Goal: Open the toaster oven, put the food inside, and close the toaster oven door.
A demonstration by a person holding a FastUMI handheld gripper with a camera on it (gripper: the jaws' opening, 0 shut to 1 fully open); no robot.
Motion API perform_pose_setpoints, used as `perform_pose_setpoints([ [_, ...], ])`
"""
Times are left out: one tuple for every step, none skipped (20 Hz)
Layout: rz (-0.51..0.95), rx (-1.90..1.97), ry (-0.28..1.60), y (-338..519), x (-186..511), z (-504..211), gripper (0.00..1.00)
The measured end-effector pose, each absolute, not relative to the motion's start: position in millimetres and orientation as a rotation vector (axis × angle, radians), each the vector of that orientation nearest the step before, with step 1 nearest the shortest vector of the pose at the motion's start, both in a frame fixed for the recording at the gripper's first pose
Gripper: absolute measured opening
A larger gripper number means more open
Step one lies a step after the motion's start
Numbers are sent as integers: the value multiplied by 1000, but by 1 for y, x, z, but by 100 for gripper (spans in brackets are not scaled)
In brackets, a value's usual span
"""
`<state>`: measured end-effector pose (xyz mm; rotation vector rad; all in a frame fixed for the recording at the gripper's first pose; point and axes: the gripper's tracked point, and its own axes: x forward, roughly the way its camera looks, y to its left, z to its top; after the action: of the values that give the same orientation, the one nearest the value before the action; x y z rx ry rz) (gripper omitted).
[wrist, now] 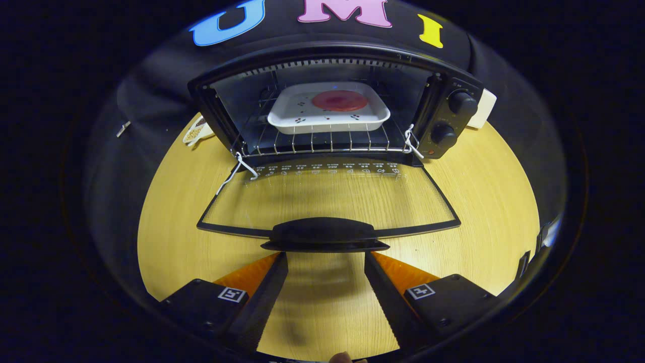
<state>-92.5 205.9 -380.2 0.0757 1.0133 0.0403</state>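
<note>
Toaster oven point(332, 106), beyond tool: door point(327, 199) folded down flat over table point(484, 201), handle point(325, 235) just ahead of fingertips. White tray point(327, 113) bearing red food point(339, 100), seated on wire rack inside. Tool point(326, 259): fingers spread wide, holding nothing, flanking handle. Step judged: loading done, closing remains. Next move calls for catching handle and swinging door up until shut.

My round wooden table point(484, 201) carries the black toaster oven point(453, 116) at its far side, its open glass door point(327, 201) lying flat on the wood, and 1 small white dish point(197, 132) beside it.
</note>
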Motion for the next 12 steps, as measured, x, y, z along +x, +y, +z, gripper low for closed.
perform_pose_setpoints([
  [44,87,1001,206,-92,-375,99],
  [50,95,987,206,-93,-369,99],
  [55,104,967,206,-92,-362,99],
  [62,113,945,206,-92,-355,99],
  [68,116,920,206,-90,-348,99],
  [73,113,898,205,-90,-342,99],
  [77,107,881,204,-88,-337,99],
  [81,98,861,203,-84,-332,99],
  [83,96,847,202,-81,-327,99],
  [85,98,831,202,-77,-321,99],
  [83,98,813,201,-72,-314,99],
  [81,102,798,199,-67,-307,99],
])
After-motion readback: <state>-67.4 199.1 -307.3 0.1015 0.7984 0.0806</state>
